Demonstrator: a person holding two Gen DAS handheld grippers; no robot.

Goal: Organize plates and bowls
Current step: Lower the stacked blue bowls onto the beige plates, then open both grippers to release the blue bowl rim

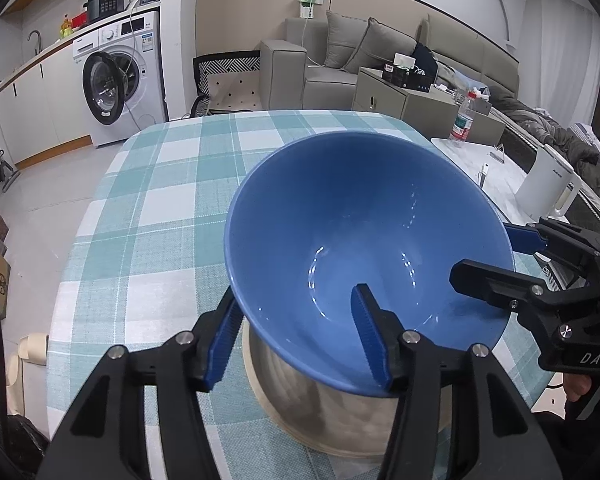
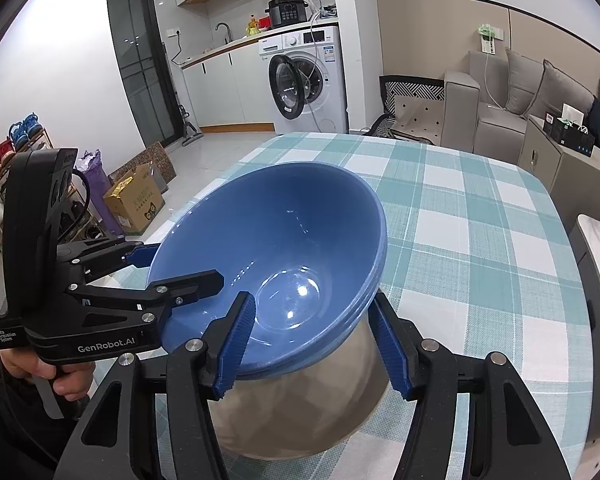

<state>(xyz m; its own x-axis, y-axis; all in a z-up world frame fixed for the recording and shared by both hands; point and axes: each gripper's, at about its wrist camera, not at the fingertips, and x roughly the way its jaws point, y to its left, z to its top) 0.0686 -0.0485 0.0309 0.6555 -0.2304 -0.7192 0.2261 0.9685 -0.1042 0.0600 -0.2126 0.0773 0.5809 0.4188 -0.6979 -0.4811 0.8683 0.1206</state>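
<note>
I have the blue bowl (image 1: 364, 240) by its rim from two sides: my left gripper (image 1: 300, 340) straddles the near edge with one finger inside and one outside, and my right gripper (image 2: 312, 344) does the same on its own side, each set of jaws spread no wider than the wall between them. Whether the pads are truly pressing or only bracketing the rim I cannot quite tell through the fisheye. The bowl sits tilted on top of a pale plate or dish (image 2: 300, 408) on the checked tablecloth (image 1: 148, 208), near the table's front edge. In the right wrist view its rim shows doubled lines, so there may be more than one blue bowl nested here. It looks like glazed ceramic: stiff, weighty, smooth and slick, and liable to chip if it knocks against what is beneath. The thin rim is the only purchase, so I judge a firm pinch on opposite sides the safest hold. The bowl's foot and most of the pale piece are hidden under it.
</note>
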